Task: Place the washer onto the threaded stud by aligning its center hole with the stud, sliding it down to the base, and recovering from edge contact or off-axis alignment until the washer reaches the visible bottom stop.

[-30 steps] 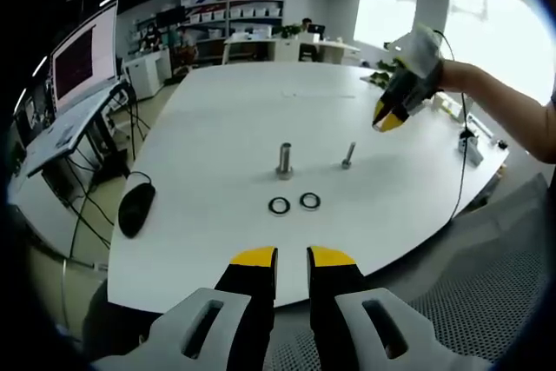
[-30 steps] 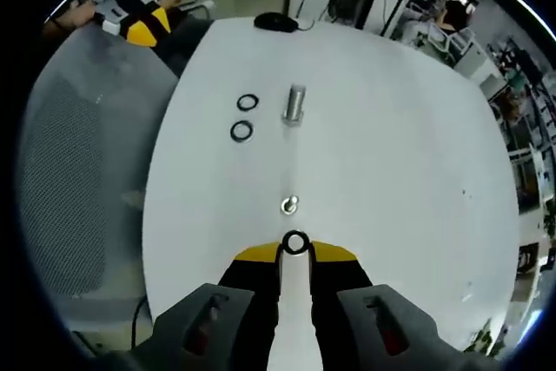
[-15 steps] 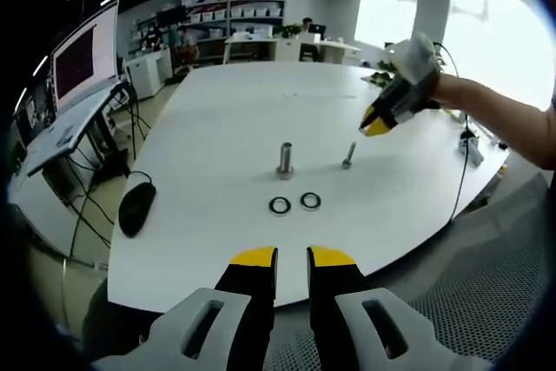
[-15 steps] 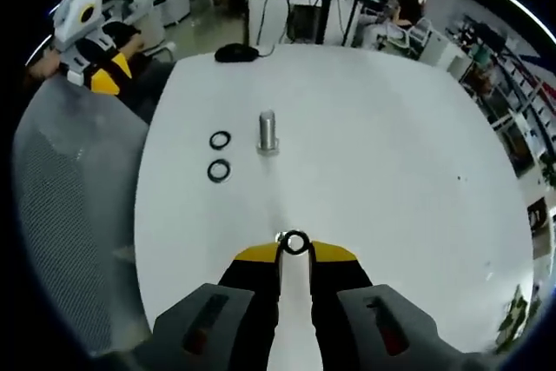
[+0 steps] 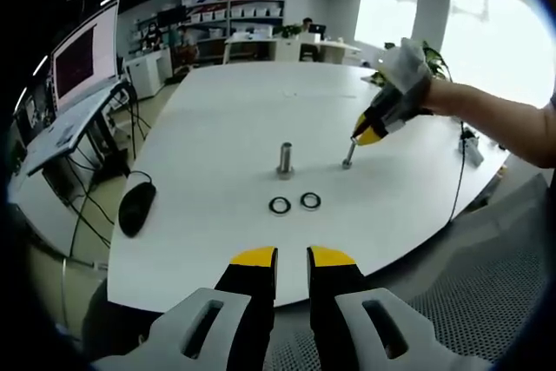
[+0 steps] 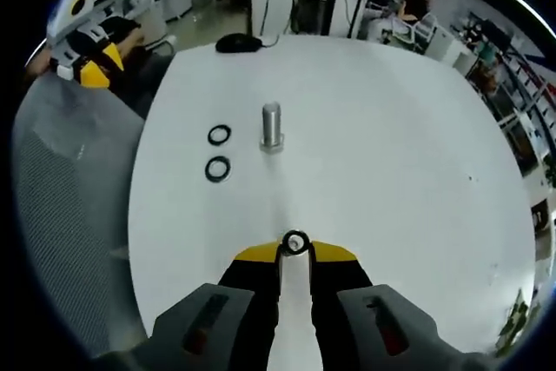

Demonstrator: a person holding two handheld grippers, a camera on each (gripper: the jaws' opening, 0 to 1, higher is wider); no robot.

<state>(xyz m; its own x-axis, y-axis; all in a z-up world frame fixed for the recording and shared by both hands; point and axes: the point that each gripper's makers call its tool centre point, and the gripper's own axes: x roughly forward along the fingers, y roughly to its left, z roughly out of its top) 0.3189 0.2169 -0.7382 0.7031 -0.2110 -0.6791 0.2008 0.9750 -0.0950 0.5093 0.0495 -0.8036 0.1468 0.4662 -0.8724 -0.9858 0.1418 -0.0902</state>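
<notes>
The surface [image 5: 217, 128] is smooth, white and matt, with a faint sheen. The stud [image 5: 347, 155] and the thicker post [image 5: 285, 159] look like bare grey metal, dull rather than polished. The two rings [image 5: 294, 203] look dark with a slight gloss. The washer [image 6: 295, 241] looks like pale metal. Each hand-held gripper [image 5: 291, 258] has matt black jaws with yellow tips and a grey plastic body. The mouse [image 5: 136, 207] is black plastic, slightly glossy.

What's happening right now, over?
Right gripper shut on small metal washer, just above thin threaded stud. Left gripper idle, jaws slightly apart, holding nothing. Two black rings and thick steel cylinder stand apart, nothing blocking.
</notes>
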